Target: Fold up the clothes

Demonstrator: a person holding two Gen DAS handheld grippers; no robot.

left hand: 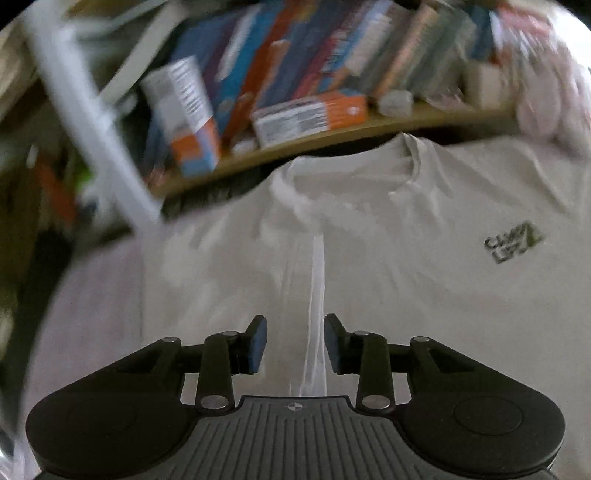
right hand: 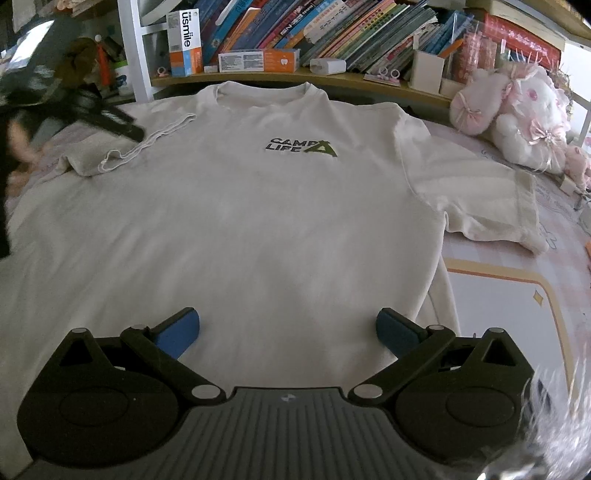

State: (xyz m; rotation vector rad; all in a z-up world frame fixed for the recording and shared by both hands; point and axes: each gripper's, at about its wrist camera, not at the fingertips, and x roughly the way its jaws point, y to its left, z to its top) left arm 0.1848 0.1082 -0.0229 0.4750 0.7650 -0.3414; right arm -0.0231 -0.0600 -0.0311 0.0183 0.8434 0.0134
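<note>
**T-shirt flat on the bed, one sleeve folded in, both tools empty**

At nine o'clock in your right wrist view, your left tool [right hand: 110, 122] shows only as a dark blur over the shirt's folded sleeve [right hand: 125, 151], which lies turned in onto the chest with its hem showing. In its own blurred view, the left tool [left hand: 295, 343] has its pads partly closed, with a clear gap between them. A pale ridge of cloth [left hand: 317, 295] runs under that gap toward twelve o'clock; the pads do not press on it.

The white T-shirt [right hand: 258, 221] lies face up on the bed [right hand: 517, 295], collar at twelve o'clock, the "CAMP LIFE" logo [right hand: 301, 147] just past centre. Behind the collar, a shelf of books [right hand: 332, 26] and a toothpaste box [right hand: 258, 61].

Your right tool [right hand: 288, 332] hangs over the lower part of the shirt at six o'clock, jaws spread wide, gripping nothing. At two o'clock the other sleeve [right hand: 487, 199] lies spread flat, with pink plush toys [right hand: 517, 110] beyond it.
</note>
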